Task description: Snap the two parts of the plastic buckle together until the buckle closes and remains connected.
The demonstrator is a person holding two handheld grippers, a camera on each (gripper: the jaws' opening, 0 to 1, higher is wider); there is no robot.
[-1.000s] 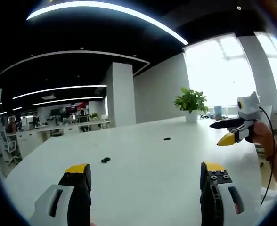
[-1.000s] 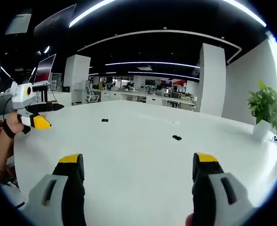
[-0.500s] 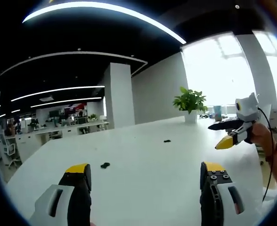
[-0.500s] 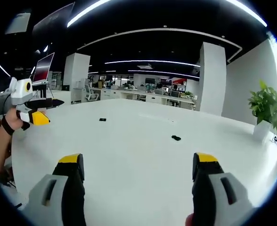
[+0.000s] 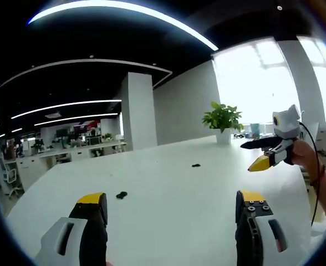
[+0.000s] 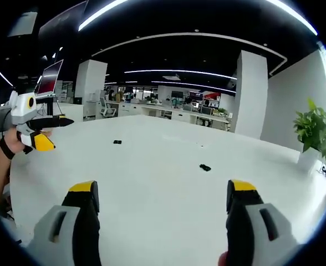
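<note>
Two buckle halves [image 5: 121, 195] [image 5: 195, 165] are lying apart on white table [image 5: 179, 188]; right gripper view alone is showing monitor [image 6: 48, 79]. Left gripper [image 5: 171, 206] and right gripper [image 6: 163, 197] are hovering above table, jaws wide, empty.

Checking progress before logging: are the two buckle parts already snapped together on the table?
No: in the right gripper view one buckle part and the other buckle part lie well apart on the white table.

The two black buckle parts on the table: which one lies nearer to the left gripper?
The buckle part just beyond the left gripper; the other part lies farther out, toward the potted plant.
</note>
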